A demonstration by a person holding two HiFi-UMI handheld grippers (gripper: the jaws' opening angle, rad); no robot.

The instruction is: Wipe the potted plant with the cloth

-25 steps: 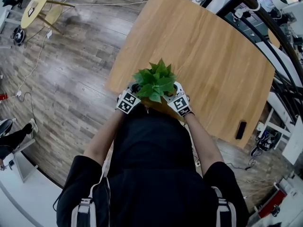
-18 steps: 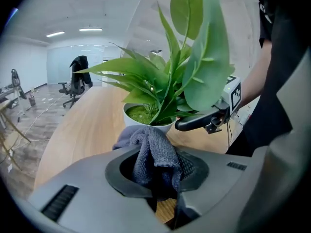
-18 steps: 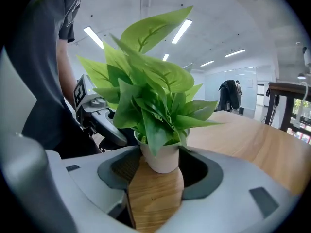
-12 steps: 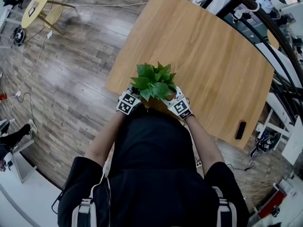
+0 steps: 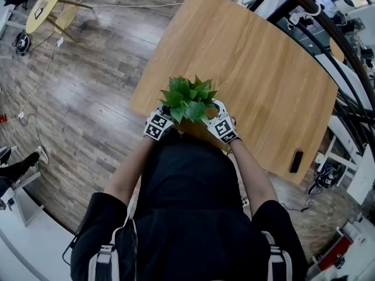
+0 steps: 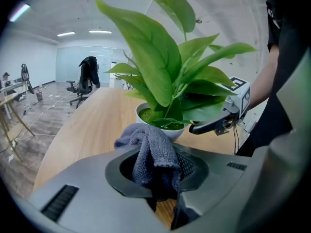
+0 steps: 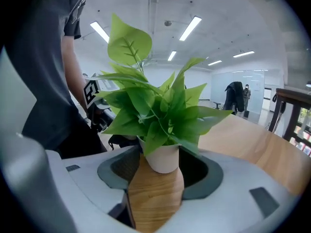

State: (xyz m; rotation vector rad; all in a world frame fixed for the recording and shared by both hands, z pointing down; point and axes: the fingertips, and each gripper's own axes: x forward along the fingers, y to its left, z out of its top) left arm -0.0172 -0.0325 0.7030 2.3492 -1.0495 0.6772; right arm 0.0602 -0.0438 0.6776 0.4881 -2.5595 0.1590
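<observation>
The potted plant (image 5: 188, 100) stands near the wooden table's (image 5: 263, 69) near edge, with broad green leaves in a small white pot (image 7: 163, 160). My right gripper (image 7: 162, 165) has the pot between its pads, which close against both of its sides. My left gripper (image 6: 156, 168) is shut on a grey-blue cloth (image 6: 151, 152), bunched just in front of the pot (image 6: 146, 116) and below the leaves. In the head view the left gripper (image 5: 158, 124) and right gripper (image 5: 222, 127) flank the plant, and the foliage hides the cloth.
A dark phone-like object (image 5: 295, 161) lies near the table's right front edge. A round yellow side table (image 5: 44, 7) stands far left on the wood floor. Black railings (image 5: 328, 22) run along the right. Office chairs (image 6: 85, 81) stand in the background.
The plant's foliage has shifted slightly left and turned a little. Both grippers stay beside the pot.
</observation>
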